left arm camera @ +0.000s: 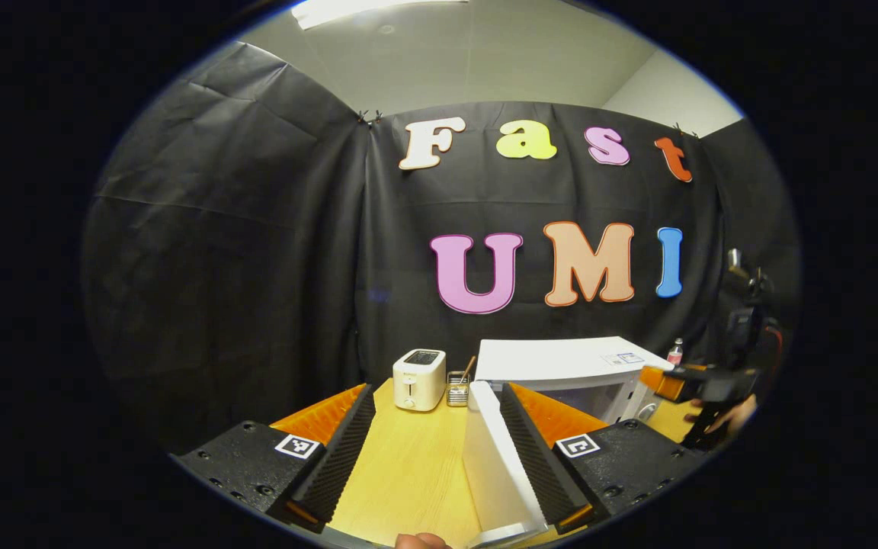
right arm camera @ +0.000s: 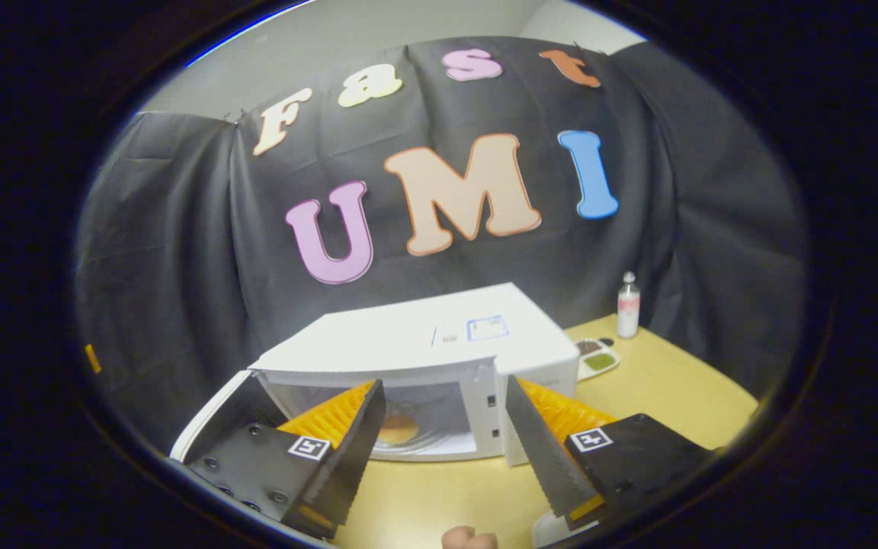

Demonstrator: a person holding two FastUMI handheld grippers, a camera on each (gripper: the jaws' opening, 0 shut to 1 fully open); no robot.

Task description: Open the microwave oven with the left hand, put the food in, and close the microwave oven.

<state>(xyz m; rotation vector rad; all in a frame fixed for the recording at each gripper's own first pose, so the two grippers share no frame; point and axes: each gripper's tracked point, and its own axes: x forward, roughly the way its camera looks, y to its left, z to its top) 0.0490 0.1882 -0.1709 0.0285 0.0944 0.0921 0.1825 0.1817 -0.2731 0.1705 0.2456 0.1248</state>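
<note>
a yellow wooden table (right arm camera: 660,389) is sitting inside a booth of black cloth under a pale ceiling. the white microwave (right arm camera: 424,343) is standing open on it, its door (left arm camera: 494,457) lying between the spread fingers of the left gripper (left arm camera: 439,450). left of the microwave, the left gripper view is showing a toaster (left arm camera: 419,379) and a small jar (left arm camera: 457,388). inside the microwave, the right gripper view is showing the food (right arm camera: 398,429) beyond the right gripper (right arm camera: 443,450), whose jaws are standing apart; right of the microwave, a dish (right arm camera: 597,358) and a bottle (right arm camera: 628,305) are standing.

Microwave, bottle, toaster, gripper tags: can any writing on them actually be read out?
Microwave, sticker on top: print too small to read.
Bottle: label blurred, unreadable.
Toaster: no writing can be made out.
Left gripper and right gripper: square pattern tags, no words.
</note>
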